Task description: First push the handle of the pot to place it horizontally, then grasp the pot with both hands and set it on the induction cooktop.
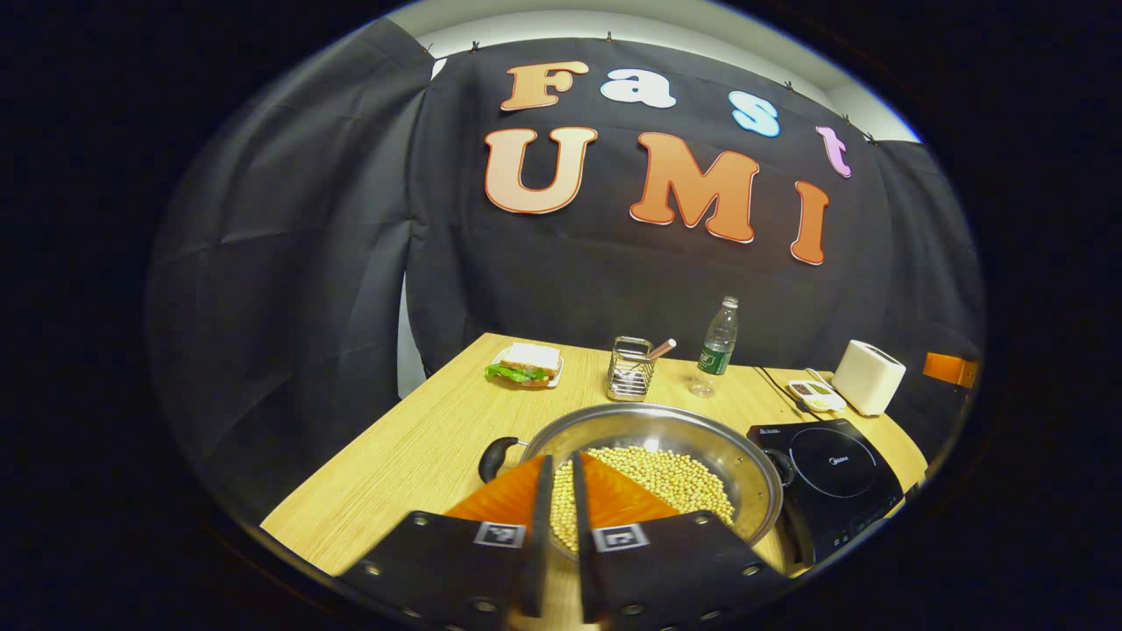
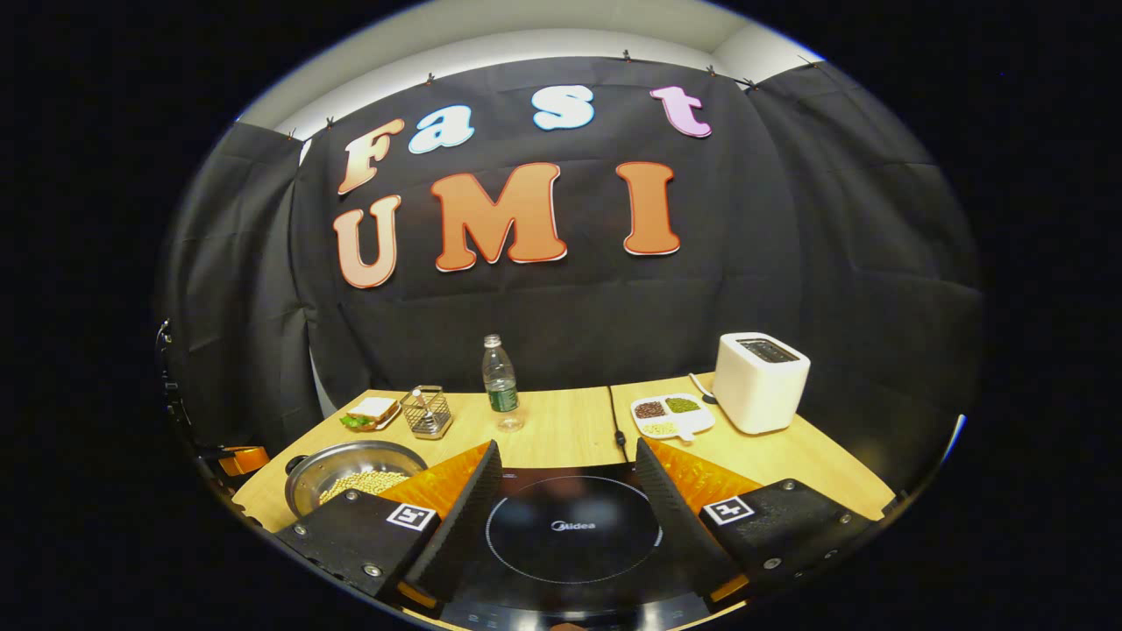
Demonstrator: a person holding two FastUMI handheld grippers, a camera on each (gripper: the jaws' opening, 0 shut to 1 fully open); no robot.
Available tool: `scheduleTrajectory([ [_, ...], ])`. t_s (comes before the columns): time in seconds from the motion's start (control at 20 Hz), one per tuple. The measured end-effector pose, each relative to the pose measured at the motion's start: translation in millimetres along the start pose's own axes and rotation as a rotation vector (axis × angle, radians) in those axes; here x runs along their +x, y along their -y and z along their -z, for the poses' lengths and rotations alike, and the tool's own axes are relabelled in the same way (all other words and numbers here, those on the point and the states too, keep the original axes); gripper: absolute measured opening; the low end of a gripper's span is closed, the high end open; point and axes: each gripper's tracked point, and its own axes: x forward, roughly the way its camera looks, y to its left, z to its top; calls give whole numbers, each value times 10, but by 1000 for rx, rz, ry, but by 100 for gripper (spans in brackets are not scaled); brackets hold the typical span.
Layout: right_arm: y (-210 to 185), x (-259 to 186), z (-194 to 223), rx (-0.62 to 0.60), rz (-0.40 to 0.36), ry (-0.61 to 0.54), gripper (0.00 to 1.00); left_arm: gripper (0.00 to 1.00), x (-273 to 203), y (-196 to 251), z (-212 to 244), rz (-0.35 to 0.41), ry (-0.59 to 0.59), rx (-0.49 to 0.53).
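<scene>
A wide steel pot [image 1: 701, 438] with soybeans inside sits on the wooden table [image 1: 421, 438]. One black handle [image 1: 495, 457] juts out on its left and another [image 1: 783, 464] on its right, close to the black induction cooktop [image 1: 828, 478]. My left gripper [image 1: 563, 469] hovers over the pot's near rim, its fingers shut to a thin slit with nothing held. In the right gripper view, my right gripper [image 2: 568, 447] stands open above the cooktop [image 2: 574, 526], and the pot [image 2: 351, 473] lies to its left.
Along the back of the table stand a sandwich on a plate [image 1: 526, 364], a wire holder [image 1: 631, 368], a water bottle [image 1: 719, 346], a divided dish of beans [image 2: 671, 416] and a white toaster [image 2: 761, 381]. A black cord [image 2: 616, 421] runs behind the cooktop.
</scene>
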Motion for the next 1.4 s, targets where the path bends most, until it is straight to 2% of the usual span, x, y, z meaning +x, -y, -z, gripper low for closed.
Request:
scheduleTrajectory([
  [0.05, -105, 40, 35, -5, -9, -10, 95, 42, 21, -35, -11, 6, 12, -12],
  [0.1, -206, 79, 81, -10, -18, -21, 95, 48, 38, -95, -14, 6, 11, -21],
  [0.15, -318, 113, 130, -13, -26, -33, 95, 49, 57, -197, -9, -2, 10, -22],
  [0.25, -509, 190, 253, -18, -34, -58, 95, 77, 72, -399, 33, -38, 2, 6],
  [0.3, -597, 220, 304, -23, -37, -70, 95, 81, 94, -474, 35, -50, 0, 26],
  [0.6, -1057, 524, 719, -55, -65, -173, 95, 77, 269, -619, 182, -15, -54, 53],
  [0.65, -1106, 562, 787, -60, -63, -190, 96, 80, 303, -607, 189, 3, -55, 47],
  [1.0, -1213, 801, 1092, -90, -19, -270, 95, 80, 459, -427, 359, 112, -108, 72],
  [1.1, -1227, 829, 1147, -84, -13, -293, 95, 80, 537, -401, 392, 121, -130, 96],
  [1.15, -1239, 843, 1153, -82, -12, -295, 96, 77, 583, -391, 407, 123, -140, 107],
  [1.4, -1300, 857, 1203, -88, -19, -314, 96, 80, 779, -351, 541, 129, -204, 128],
])
